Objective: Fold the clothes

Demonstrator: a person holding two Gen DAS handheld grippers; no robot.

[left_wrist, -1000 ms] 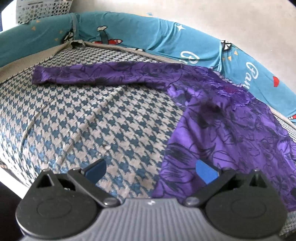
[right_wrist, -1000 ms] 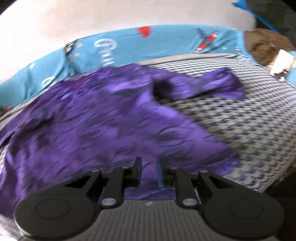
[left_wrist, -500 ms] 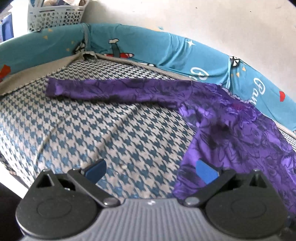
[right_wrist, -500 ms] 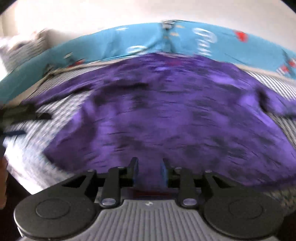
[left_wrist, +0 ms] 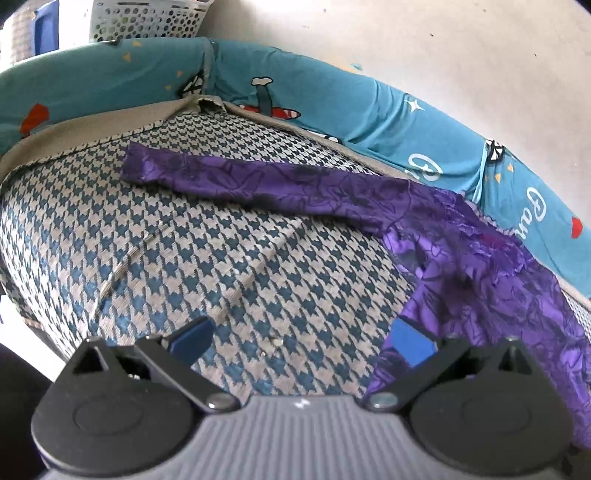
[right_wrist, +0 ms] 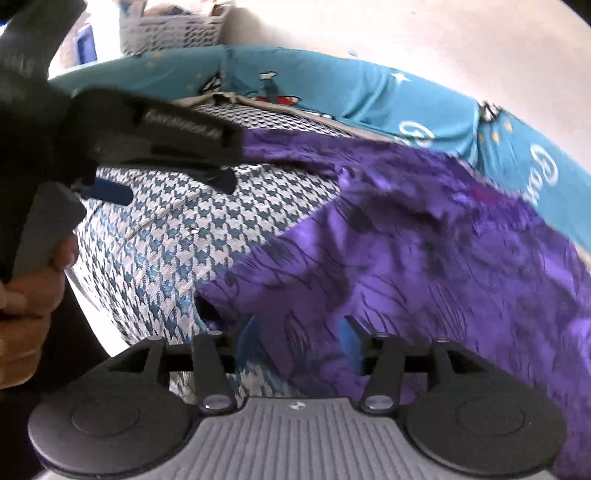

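A purple shirt (left_wrist: 480, 266) lies spread on a bed (left_wrist: 229, 258) covered in a blue-and-grey houndstooth sheet, one long sleeve (left_wrist: 258, 181) stretched flat toward the far corner. A teal cushion (left_wrist: 332, 107) rims the bed's far edge, and a white basket (left_wrist: 147, 18) stands behind it. The left claw (left_wrist: 301, 341) hangs released above the sheet beside the shirt's edge, nothing between its pads. The right claw (right_wrist: 295, 341) is opening over the shirt's near hem, its pads clear of the cloth. A hand (right_wrist: 26, 295) grips the left tool's handle.
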